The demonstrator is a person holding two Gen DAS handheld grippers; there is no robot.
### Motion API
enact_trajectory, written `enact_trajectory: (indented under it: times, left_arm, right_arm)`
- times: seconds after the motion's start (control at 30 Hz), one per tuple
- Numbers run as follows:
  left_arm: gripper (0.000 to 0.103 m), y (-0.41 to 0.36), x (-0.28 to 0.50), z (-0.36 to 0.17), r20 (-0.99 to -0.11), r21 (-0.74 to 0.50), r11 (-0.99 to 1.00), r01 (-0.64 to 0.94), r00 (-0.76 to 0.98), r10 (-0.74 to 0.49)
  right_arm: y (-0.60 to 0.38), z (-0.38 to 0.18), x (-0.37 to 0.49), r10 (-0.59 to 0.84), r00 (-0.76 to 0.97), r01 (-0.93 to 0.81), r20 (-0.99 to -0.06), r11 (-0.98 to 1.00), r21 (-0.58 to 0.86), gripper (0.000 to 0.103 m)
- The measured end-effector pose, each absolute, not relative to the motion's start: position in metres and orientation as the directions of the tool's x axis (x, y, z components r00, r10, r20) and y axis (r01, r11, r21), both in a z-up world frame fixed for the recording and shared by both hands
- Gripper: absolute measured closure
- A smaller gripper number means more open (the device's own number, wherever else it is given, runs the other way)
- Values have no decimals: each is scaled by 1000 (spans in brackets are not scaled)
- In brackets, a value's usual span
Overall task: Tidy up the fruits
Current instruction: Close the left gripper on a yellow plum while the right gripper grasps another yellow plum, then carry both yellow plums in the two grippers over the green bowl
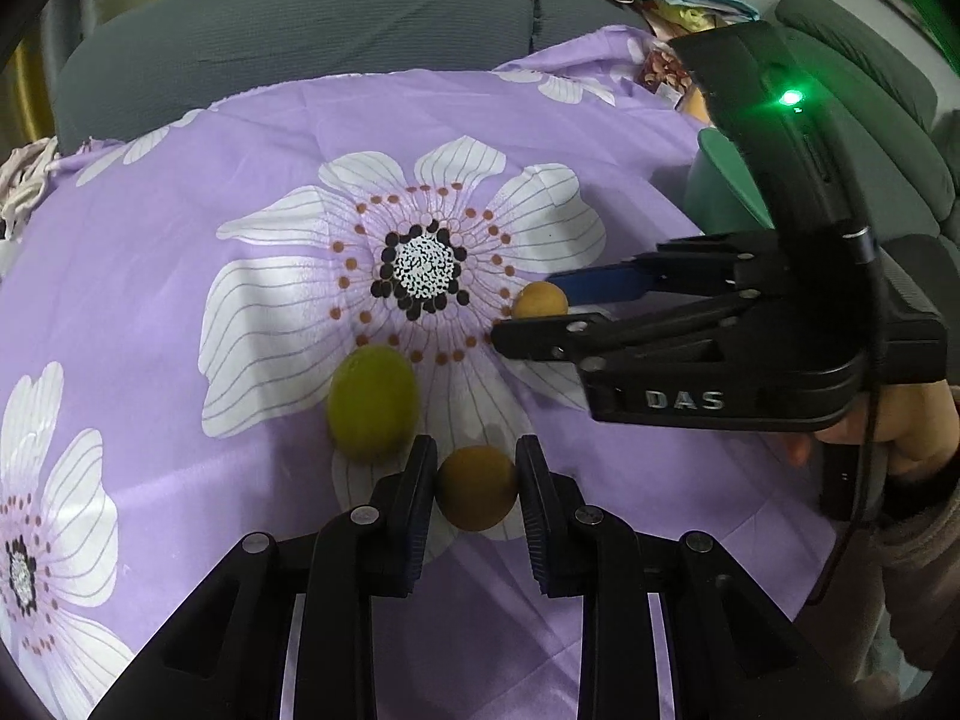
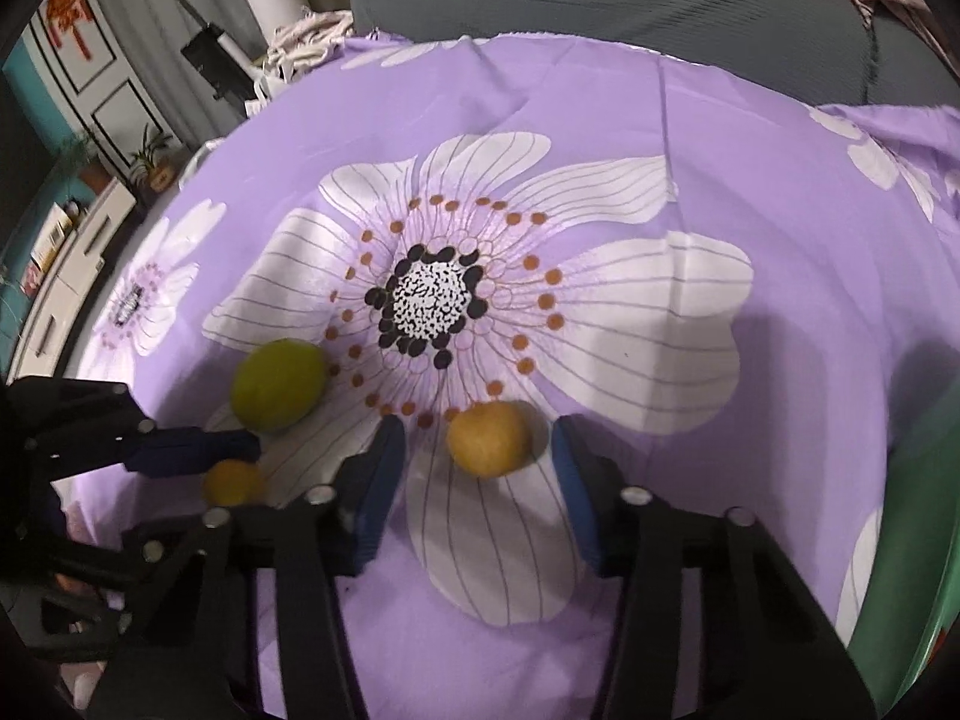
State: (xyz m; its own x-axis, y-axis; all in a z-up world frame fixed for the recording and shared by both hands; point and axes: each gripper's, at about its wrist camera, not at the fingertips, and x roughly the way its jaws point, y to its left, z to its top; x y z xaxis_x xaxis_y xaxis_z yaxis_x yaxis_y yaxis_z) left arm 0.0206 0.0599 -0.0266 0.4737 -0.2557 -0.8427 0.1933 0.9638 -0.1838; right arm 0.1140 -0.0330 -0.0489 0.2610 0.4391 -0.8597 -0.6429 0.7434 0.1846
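Fruits: 2 orange-brown fruits (image 1: 477,487) (image 1: 540,300), 1 green fruit (image 1: 372,402).
Left tool (image 1: 477,495): clenched on one orange-brown fruit.
Right tool (image 2: 480,450): released, other between pads, untouched.
Surface: purple floral cloth (image 1: 180,192).
Room: grey sofa (image 1: 300,18) behind.

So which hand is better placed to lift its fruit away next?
Left. The left tongs are shut on the brown fruit, pads against both sides. The right tongs only straddle the yellow fruit, with gaps either side, so they must close first.

Dim, soft indoor light; faint shadows on the purple cloth (image 1: 180,276). Fisheye bends dark edges; the right wrist view seems slightly blurred.
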Motion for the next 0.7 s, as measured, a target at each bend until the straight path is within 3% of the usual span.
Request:
enact_trajectory:
  times: [0.07, 0.17, 0.7]
  left_arm:
    - [76, 61, 20, -28, -842, -190, 963, 193, 472, -261]
    - [76, 62, 19, -29, -842, -196, 962, 191, 470, -265]
    - [76, 58, 9, -21, -832, -194, 962, 191, 488, -265]
  right_arm:
    - [-30, -49, 115, 425, 273, -649, -863, 743, 161, 62]
    - [-29, -49, 117, 389, 303, -651, -870, 751, 109, 75]
    - [-75, -19, 82, 506, 338, -626, -794, 751, 212, 75]
